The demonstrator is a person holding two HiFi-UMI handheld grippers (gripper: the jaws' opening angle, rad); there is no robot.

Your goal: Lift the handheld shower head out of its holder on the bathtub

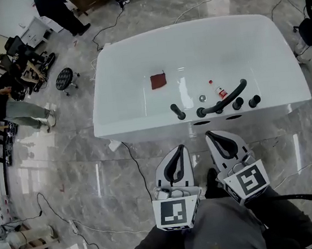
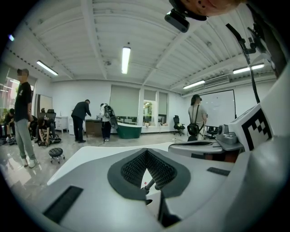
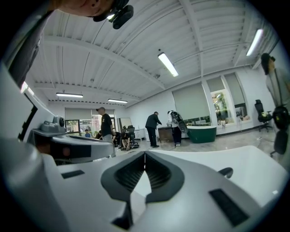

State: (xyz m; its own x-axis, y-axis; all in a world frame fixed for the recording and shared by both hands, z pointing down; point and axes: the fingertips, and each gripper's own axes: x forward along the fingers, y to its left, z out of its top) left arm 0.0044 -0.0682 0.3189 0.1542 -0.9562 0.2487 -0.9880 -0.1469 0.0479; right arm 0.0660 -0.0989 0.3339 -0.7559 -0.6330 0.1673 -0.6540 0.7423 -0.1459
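White bathtub (image 1: 135, 55) on a grey marbled floor (image 1: 64, 161) fills the head view. The black handheld shower head (image 1: 227, 95) rests in its holder (image 1: 201, 112) on the tub's near rim, slanting up and to the right over the basin. A black upright fitting (image 1: 177, 112) stands to the holder's left on the same rim, and two black knobs (image 1: 237, 103) sit to its right. Inside the tub lies a reddish-brown square (image 1: 158, 81). A small red-and-white bottle (image 1: 220, 91) and a round metal fitting (image 1: 202, 98) show just beyond the shower head.

The person stands just short of the tub, holding both tools side by side, aimed at the rim and apart from it. The left gripper (image 1: 179, 148) has its jaws pressed together with nothing between them. Its own view shows the ribbed pads meeting at the tip, with black fittings glimpsed through the gap beneath. The right gripper (image 1: 210, 135) is likewise closed and empty, its tip nearest the holder but clear of the shower head. Each carries a marker cube (image 1: 177, 212) at its rear.

At the left of the head view, several people (image 1: 5, 101) gather near a round black stool (image 1: 65, 79), and cables (image 1: 132, 158) trail over the floor. The gripper views show more figures across the room by a dark green tub (image 2: 129, 130), under ceiling strip lights (image 2: 125, 59).
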